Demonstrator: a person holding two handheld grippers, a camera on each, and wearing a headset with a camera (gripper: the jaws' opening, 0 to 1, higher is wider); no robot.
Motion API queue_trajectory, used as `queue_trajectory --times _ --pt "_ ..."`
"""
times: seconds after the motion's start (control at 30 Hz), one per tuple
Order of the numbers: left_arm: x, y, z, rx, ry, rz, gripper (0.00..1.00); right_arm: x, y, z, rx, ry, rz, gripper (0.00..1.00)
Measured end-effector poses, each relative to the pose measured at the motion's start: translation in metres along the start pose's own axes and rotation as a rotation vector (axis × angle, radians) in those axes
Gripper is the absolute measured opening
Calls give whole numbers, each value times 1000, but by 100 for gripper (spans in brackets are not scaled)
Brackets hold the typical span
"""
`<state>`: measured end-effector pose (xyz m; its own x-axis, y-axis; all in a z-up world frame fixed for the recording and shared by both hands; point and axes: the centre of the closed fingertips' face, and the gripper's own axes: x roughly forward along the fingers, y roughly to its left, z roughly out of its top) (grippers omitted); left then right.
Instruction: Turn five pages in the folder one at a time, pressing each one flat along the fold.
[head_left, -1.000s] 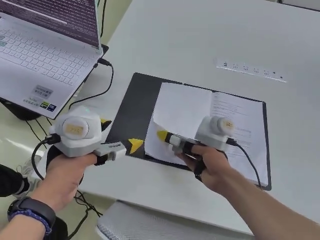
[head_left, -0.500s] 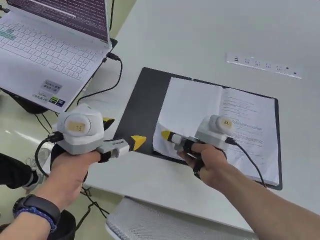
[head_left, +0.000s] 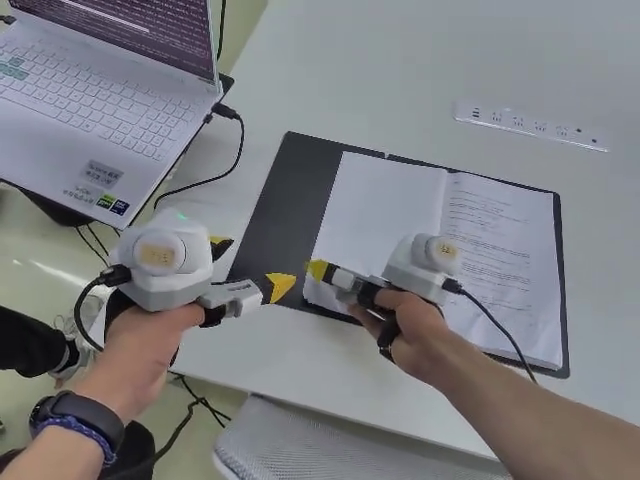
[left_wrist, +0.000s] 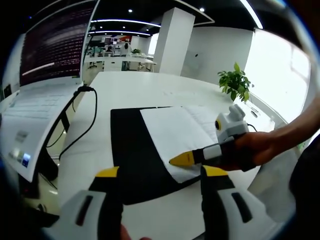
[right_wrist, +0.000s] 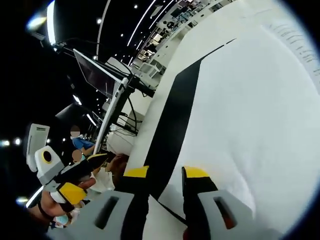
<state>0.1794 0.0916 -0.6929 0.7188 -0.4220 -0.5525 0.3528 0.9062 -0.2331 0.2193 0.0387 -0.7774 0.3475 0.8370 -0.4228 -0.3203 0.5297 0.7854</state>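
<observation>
Folder print illegibly small; left hand-held gripper and right hand-held gripper both open-jawed, empty.

Clearance around the folder, head view. From 11 to 3 o'clock the table lies open, broken only by a socket strip at 1 o'clock. The laptop blocks 10 o'clock, and its cable loops in at 9. At 7 o'clock the left gripper and right gripper crowd the near edge, tips close together.
</observation>
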Motion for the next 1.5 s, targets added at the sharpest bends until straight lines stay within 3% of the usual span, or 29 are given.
queue_trajectory --times 0.17,0.23,0.4,0.5,0.53,0.6,0.77,0.97,1.13,1.3,1.4,1.5 --pt "6 -6 -2 28 17 -18 63 -6 21 -6 51 -2 113 38" --pt "8 -9 -4 35 24 -26 62 -10 21 -6 49 -8 114 41" --pt "15 -14 -5 51 37 -43 59 -29 28 -2 -40 -24 138 39" --pt "19 -15 -3 41 24 -51 54 -44 24 9 -15 -77 141 38" --pt "24 -14 -4 36 26 -53 53 -52 21 17 -3 -117 135 38" --pt "30 -16 -8 39 40 -62 51 -64 16 22 -9 -145 122 36" --pt "39 -32 -8 59 44 -115 40 -91 -3 28 -14 -169 73 33" --pt "56 -46 -13 122 83 -151 29 -115 -20 32 -33 -186 27 31" --pt "73 -49 -26 163 132 -159 9 -126 -29 31 -30 -193 5 30" --pt "84 -49 -36 129 157 -154 4 -131 -32 27 -23 -194 -7 29" --pt "88 -45 -46 81 183 -135 0 -131 -33 25 -32 -190 -12 28" --pt "90 -43 -57 89 208 -125 0 -132 -34 27 -29 -196 -11 28"
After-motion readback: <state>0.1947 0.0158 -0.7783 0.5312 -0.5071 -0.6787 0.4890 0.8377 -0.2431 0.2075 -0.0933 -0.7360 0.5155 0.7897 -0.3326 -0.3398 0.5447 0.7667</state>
